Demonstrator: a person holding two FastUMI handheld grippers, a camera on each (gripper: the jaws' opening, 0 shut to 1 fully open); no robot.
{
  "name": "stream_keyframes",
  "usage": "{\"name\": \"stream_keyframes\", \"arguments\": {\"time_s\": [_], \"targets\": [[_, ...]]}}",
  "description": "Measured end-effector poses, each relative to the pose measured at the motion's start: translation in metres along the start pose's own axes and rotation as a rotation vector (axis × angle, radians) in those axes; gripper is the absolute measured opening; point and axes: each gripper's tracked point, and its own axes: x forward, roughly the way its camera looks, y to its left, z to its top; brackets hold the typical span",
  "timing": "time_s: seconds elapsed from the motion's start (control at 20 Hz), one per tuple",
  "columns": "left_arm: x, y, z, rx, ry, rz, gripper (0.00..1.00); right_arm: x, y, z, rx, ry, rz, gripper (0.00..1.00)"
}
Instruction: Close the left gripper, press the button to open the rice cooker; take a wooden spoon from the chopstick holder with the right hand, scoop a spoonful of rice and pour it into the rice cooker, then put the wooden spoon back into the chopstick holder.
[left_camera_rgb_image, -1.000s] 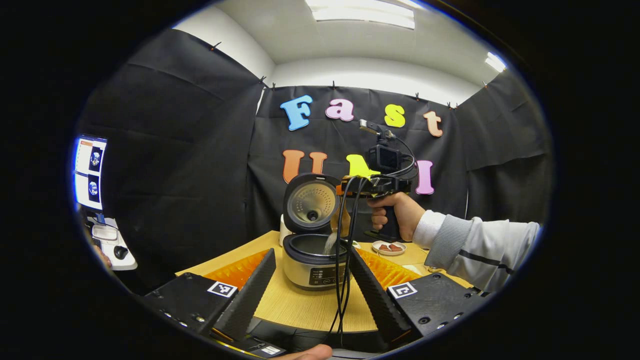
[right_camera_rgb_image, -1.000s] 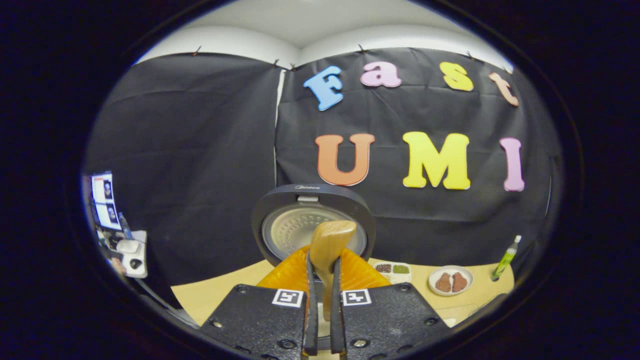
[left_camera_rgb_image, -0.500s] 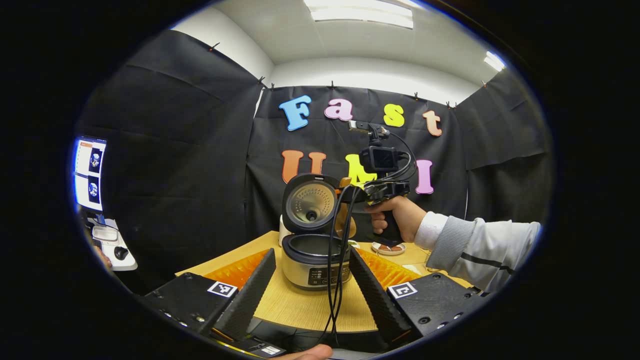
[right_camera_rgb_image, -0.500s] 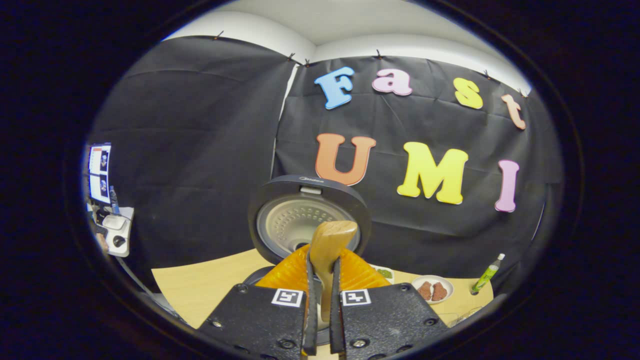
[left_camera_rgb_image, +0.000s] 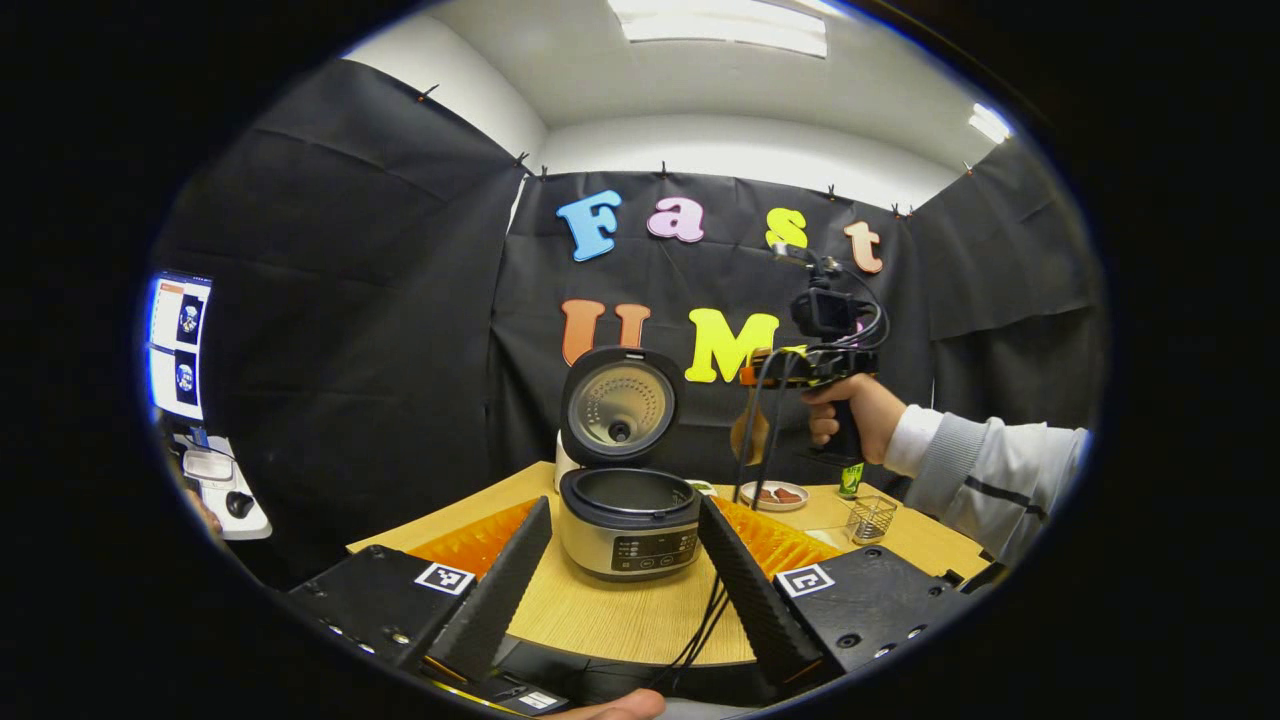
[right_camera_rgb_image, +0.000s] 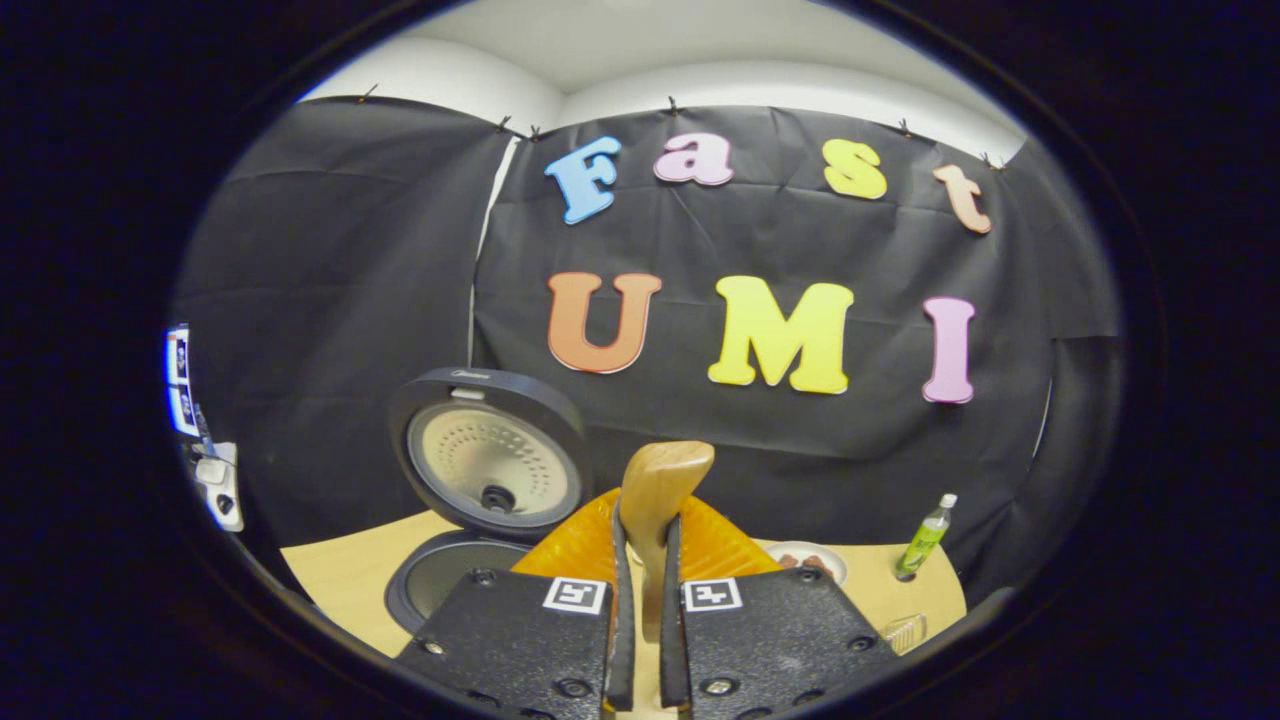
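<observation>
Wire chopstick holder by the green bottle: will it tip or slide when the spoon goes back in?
Probably it slides easily: the chopstick holder is open wire mesh, so likely light. It looks low and squat, so tipping seems less likely. The wooden spoon, clamped in the right claw, is rigid; lower it in gently.

In the left gripper view, the rice cooker (left_camera_rgb_image: 628, 520) sits on the table (left_camera_rgb_image: 600, 610), lid up. To its right lie a plate (left_camera_rgb_image: 777, 494), then a mesh chopstick holder (left_camera_rgb_image: 868, 517), with a bottle (left_camera_rgb_image: 851, 479) behind.
</observation>
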Motion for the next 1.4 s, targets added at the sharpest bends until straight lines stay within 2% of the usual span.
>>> {"name": "stream_keyframes", "arguments": {"time_s": [0.5,0.75,0.95,1.1,1.4], "targets": [[0.002,0.001,-0.003,0.006,0.0,0.012,0.94,-0.024,-0.134,-0.012,0.045,0.014,-0.15,0.17],[0.002,-0.002,-0.002,0.011,0.004,0.003,0.94,-0.03,-0.208,-0.038,0.081,0.033,-0.263,0.18],[0.0,-0.007,0.001,0.022,-0.003,-0.008,0.94,-0.036,-0.253,-0.07,0.111,0.056,-0.332,0.18],[0.0,-0.013,0.0,0.026,-0.005,-0.022,0.94,-0.038,-0.28,-0.097,0.142,0.084,-0.376,0.18],[0.002,-0.02,-0.003,0.041,0.004,-0.031,0.94,-0.041,-0.302,-0.135,0.193,0.13,-0.394,0.18]]}}
